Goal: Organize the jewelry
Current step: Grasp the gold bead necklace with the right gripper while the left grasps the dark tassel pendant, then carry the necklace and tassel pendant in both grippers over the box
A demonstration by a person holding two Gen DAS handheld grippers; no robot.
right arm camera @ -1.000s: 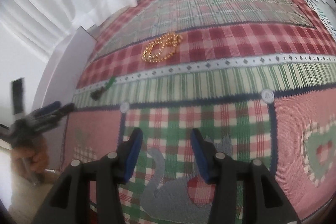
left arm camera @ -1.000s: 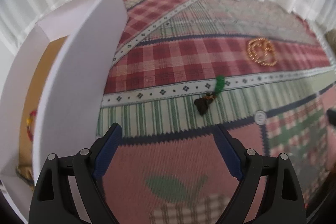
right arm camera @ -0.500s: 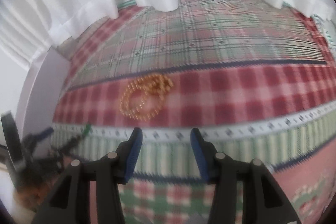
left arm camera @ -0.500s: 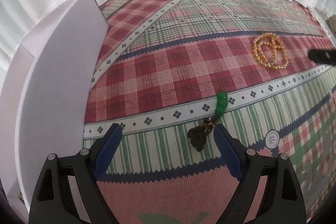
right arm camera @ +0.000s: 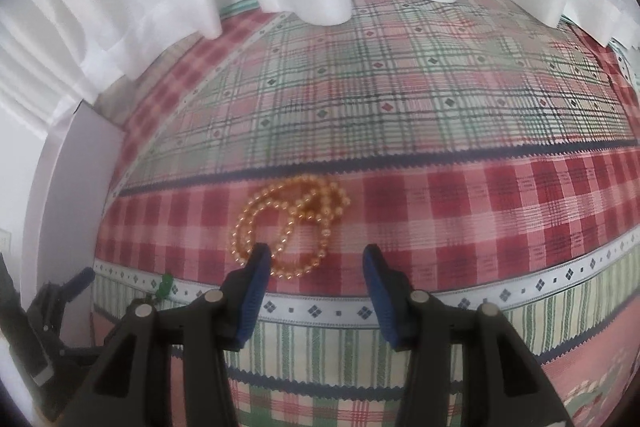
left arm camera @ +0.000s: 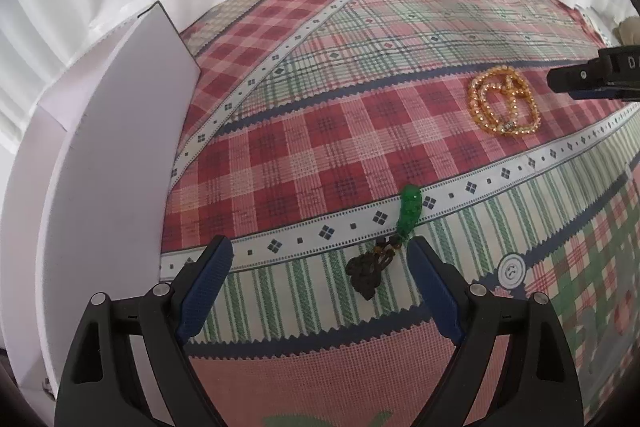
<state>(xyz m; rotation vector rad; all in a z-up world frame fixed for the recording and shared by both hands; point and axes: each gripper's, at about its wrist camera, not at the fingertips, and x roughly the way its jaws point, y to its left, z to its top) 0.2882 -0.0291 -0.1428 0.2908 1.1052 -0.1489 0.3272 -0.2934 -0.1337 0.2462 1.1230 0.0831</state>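
Left claw wide, right claw half-spread, both empty, its finger hiding part of the bead necklace.

Pendant on tablecloth, bead necklace beyond-right, box at left
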